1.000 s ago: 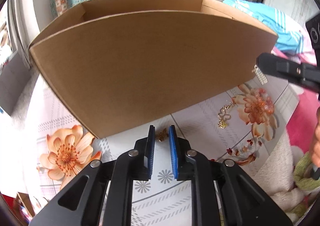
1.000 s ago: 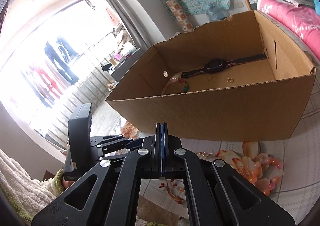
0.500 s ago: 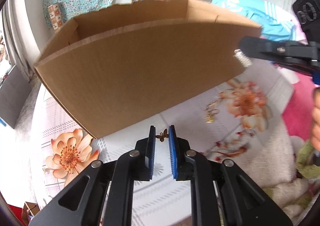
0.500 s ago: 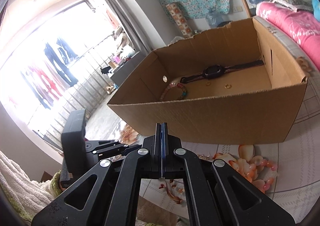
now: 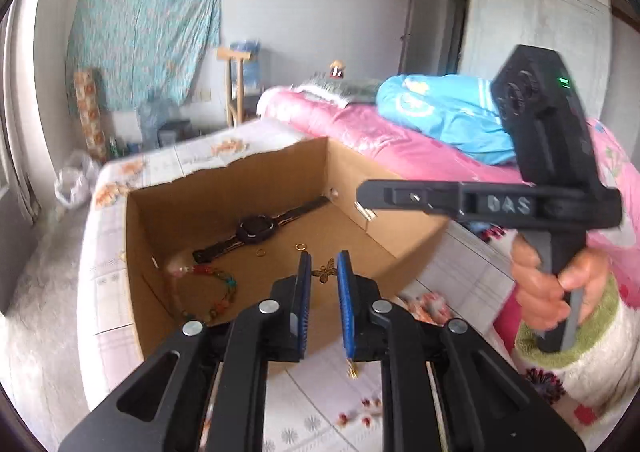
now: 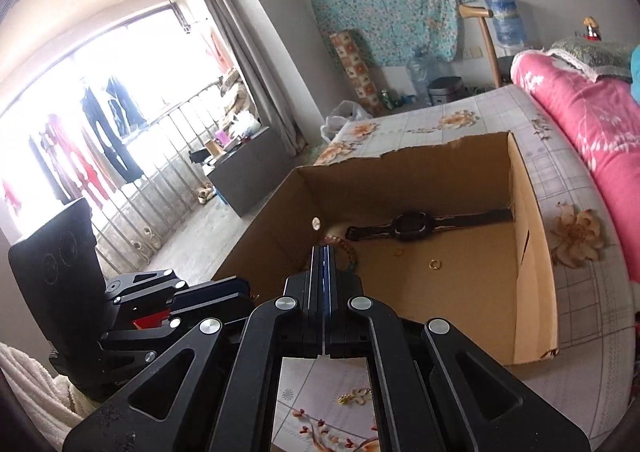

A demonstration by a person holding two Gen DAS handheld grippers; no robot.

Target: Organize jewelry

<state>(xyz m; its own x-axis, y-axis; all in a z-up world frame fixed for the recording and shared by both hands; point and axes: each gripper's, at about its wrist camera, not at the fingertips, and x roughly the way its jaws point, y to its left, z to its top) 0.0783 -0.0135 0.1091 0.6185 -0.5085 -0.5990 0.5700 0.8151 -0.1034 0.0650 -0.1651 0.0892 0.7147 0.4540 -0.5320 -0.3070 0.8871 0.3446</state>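
The left gripper [image 5: 321,272] pinches a gold butterfly charm [image 5: 323,270] between its blue pads, above the cardboard box [image 5: 400,228]. The right gripper [image 6: 322,262] is pressed together on a small silver piece [image 5: 365,210] dangling below its fingertips, over the box; a watch [image 5: 256,230] lies beyond.

floral bedsheet [image 6: 576,284], cardboard box [image 6: 536,316], gold chain [image 6: 354,398]

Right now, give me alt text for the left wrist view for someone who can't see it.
The left gripper holds a small gold butterfly charm between its blue pads over an open cardboard box. A watch, a beaded bracelet and two gold rings lie inside. The right gripper, pinching a small silver piece, reaches in from the right.
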